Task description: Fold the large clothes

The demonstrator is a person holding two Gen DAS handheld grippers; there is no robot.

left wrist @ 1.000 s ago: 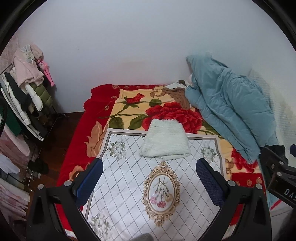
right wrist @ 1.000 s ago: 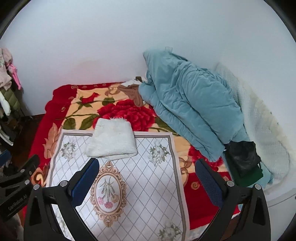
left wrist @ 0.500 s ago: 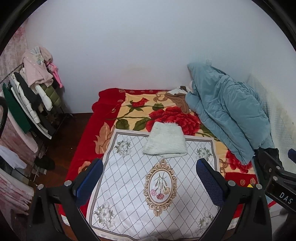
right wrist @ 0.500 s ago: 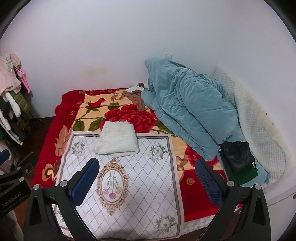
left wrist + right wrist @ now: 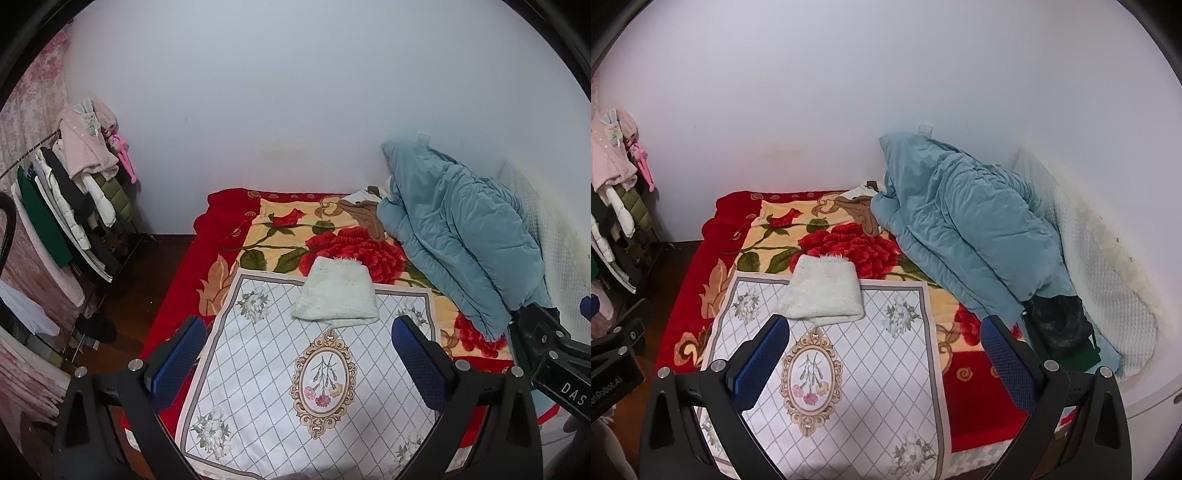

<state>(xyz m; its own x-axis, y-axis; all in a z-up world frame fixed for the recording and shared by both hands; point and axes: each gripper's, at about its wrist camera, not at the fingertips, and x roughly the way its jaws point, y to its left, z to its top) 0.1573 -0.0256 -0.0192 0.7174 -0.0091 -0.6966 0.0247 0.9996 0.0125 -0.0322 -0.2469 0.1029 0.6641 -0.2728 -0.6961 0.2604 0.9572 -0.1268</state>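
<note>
A folded pale fuzzy garment [image 5: 337, 291] lies flat at the far edge of a white diamond-patterned cloth [image 5: 258, 373] spread on the bed; it also shows in the right wrist view [image 5: 823, 290], on the same cloth [image 5: 879, 369]. My left gripper [image 5: 295, 354] is open and empty, held well back above the cloth's near half. My right gripper [image 5: 884, 354] is open and empty too, also well short of the garment. The right gripper's body [image 5: 554, 354] shows at the left view's right edge.
The bed carries a red floral blanket [image 5: 280, 236]. A heaped teal duvet [image 5: 967, 229] lies at the back right with a dark bag [image 5: 1060, 325] below it. A clothes rack [image 5: 66, 206] stands left of the bed on dark floor. White wall behind.
Both grippers have drawn back and up from the bed, so the garment and cloth look smaller and more of the room shows. The garment has not moved.
</note>
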